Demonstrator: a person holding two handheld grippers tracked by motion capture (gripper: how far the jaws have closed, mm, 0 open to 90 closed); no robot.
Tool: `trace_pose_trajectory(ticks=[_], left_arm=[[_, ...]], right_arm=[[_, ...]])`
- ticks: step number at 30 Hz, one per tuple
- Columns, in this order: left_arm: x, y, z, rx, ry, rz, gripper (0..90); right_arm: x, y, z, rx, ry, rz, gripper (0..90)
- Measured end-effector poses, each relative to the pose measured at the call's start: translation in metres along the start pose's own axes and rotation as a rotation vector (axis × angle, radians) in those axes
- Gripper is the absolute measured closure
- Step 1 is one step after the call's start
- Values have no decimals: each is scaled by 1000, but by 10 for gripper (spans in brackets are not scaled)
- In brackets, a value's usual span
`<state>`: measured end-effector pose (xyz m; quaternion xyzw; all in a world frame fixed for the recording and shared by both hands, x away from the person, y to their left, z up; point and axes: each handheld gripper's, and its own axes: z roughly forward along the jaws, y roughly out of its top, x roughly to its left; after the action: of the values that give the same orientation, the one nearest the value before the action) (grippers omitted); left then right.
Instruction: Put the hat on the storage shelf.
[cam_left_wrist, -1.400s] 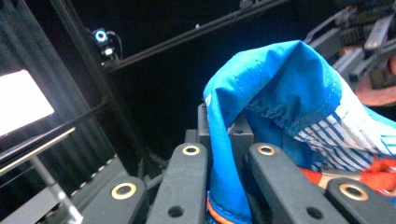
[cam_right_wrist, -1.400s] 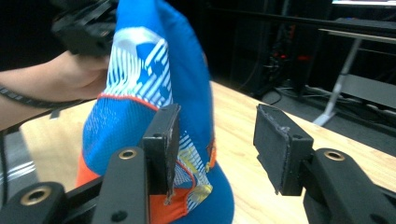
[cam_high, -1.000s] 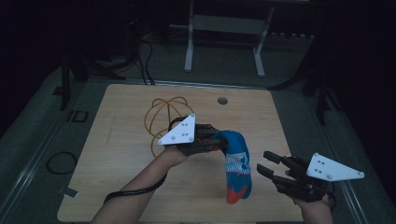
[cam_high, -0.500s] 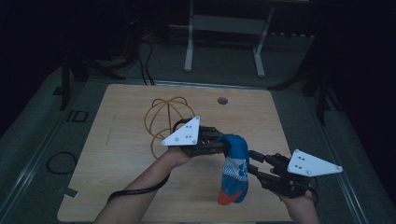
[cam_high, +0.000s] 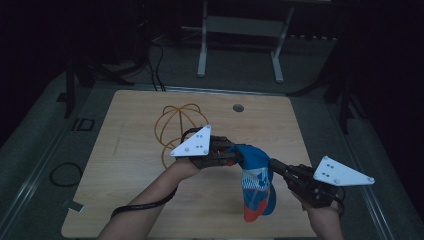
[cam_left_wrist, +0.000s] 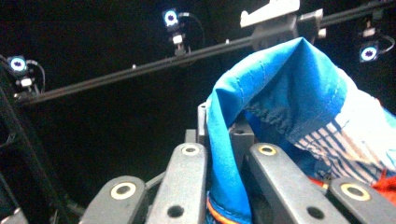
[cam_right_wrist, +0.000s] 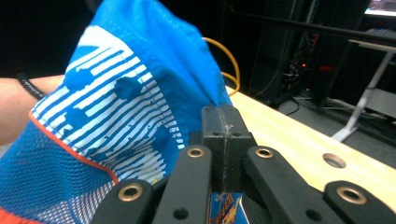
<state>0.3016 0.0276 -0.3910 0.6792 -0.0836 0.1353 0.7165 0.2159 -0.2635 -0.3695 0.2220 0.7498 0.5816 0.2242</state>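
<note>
Two claws clamped on one blue cap

Both claws hold the blue cap (cam_high: 256, 182) above the near half of the wooden table (cam_high: 135, 200). The left claw (cam_high: 235, 156) comes in from the left and pinches the cap's upper edge; in the left gripper view its jaws are closed tight on a fold of the blue fabric (cam_left_wrist: 224, 154). The right claw (cam_high: 274, 165) reaches in from the right, and its jaws have just been closing: in the right gripper view they now meet on a bunched ridge of the cap's cloth (cam_right_wrist: 205, 93). The cap hangs down between the two, showing white stripes, blue mesh and an orange-red lower edge. Behind the left claw an orange wire ball frame (cam_high: 177, 125) rests on the table, with a round hole (cam_high: 238, 107) in the tabletop farther back.
</note>
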Motion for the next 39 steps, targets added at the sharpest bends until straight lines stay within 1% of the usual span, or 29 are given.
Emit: trace_pose_trajectory(ticks=[1,2,3,5,7,8,9,10,11,15,17,18,20,21,22,25,26,30,31,32,34,35,37,38,39], left_arm=[[-1,0,0,15,10,-5,882],[-1,0,0,15,10,-5,882],[-1,2,-1,58,30,-11,877],[-1,6,-1,116,67,-21,864],[-2,8,-1,147,88,-28,858],[-3,10,0,170,106,-24,851],[-3,11,-1,189,114,-20,852],[-3,12,-2,196,112,-26,851],[-3,13,-3,205,112,-17,851],[-5,18,-8,218,104,-1,855],[-5,20,-11,213,99,-5,854],[-5,21,-13,213,106,0,851],[-6,24,-17,212,120,2,779],[-6,25,-19,203,118,-7,745],[-6,27,-22,207,122,-8,737],[-8,31,-29,216,132,-4,673],[-8,33,-32,225,140,-7,665],[-8,37,-45,229,175,-17,619],[-9,38,-49,230,190,-25,608],[-9,39,-52,229,195,-36,607],[-11,42,-59,239,218,-35,561],[-12,43,-63,251,221,-40,558],[-15,43,-69,265,254,-33,490],[-15,43,-69,265,254,-33,481],[-17,43,-77,274,278,-42,456]], right_arm=[[0,1,-1,-3,-2,-3,900],[0,1,-1,-3,-2,-3,900],[-2,4,-3,-8,-10,-6,900],[-3,7,-5,-11,-21,-10,900],[-4,9,-6,-11,-30,-16,900],[-5,10,-6,-14,-34,-16,900],[-5,12,-7,-14,-42,-20,900],[-6,13,-7,-13,-47,-22,900],[-7,14,-8,-16,-45,-16,900],[-9,17,-8,-13,-47,-19,900],[-8,17,-7,-10,-45,-20,900],[-8,18,-6,-13,-42,-21,900],[-8,19,-6,-11,-40,-23,900],[-8,19,-6,-13,-38,-22,900],[-8,20,-6,-18,-37,-19,900],[-8,23,-6,-21,-39,-21,900],[-8,24,-5,-23,-41,-23,900],[-10,27,-5,-25,-50,-24,900],[-11,28,-5,-25,-56,-28,900],[-12,29,-5,-29,-56,-25,900],[-13,31,-5,-33,-64,-24,900],[-13,32,-4,-36,-64,-26,900],[-14,35,-3,-39,-69,-25,900],[-15,37,-2,-40,-76,-27,900],[-16,38,0,-41,-77,-29,900]])
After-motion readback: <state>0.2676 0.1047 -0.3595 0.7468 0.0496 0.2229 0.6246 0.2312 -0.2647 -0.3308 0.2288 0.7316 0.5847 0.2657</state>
